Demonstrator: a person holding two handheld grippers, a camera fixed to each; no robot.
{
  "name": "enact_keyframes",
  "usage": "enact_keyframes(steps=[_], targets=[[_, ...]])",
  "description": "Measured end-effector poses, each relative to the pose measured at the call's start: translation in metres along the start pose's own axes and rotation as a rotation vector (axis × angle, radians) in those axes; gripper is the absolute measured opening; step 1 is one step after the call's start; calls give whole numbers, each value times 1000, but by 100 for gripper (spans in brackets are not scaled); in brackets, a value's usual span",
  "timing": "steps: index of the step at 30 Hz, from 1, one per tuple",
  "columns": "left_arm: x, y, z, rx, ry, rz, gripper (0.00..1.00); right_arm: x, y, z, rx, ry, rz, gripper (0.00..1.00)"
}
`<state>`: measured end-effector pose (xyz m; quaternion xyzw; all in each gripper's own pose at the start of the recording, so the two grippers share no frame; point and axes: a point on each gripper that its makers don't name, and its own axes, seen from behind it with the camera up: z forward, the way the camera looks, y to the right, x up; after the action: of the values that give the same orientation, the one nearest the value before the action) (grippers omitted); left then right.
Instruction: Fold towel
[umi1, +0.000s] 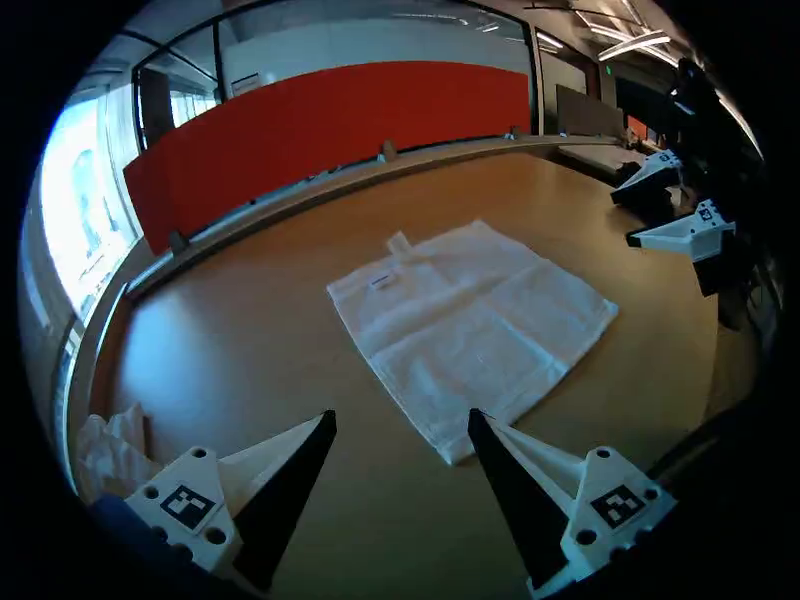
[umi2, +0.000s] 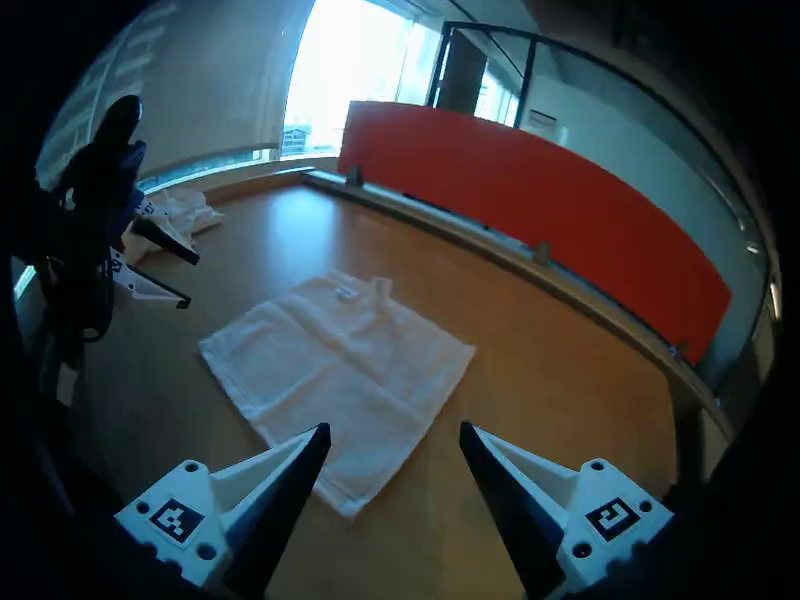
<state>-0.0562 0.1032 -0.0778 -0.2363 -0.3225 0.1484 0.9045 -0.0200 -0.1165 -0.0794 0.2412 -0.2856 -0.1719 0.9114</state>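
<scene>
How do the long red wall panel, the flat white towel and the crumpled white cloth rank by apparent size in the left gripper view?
1 and 2, too close to rank: long red wall panel, longer but far off, and flat white towel, broader.
3. crumpled white cloth, clearly smallest, partly cut by the view's edge.

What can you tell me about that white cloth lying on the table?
The white terry-cloth towel lies spread flat on the brown wooden table. It is roughly square, and faint crease lines cross it. A small white label and a hanging loop sit at one edge. Nothing rests on it or grips it; it touches only the table.
</scene>
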Motion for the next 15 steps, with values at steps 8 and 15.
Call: enact_keyframes(steps=[8, 15], targets=[[-29, 17, 20, -49, -67, 22, 98, -35, -12, 16, 30, -56, 13, 100], [-49, 29, 32, -80, -120, 15, 98, -68, -22, 26, 54, -115, 26, 98]])
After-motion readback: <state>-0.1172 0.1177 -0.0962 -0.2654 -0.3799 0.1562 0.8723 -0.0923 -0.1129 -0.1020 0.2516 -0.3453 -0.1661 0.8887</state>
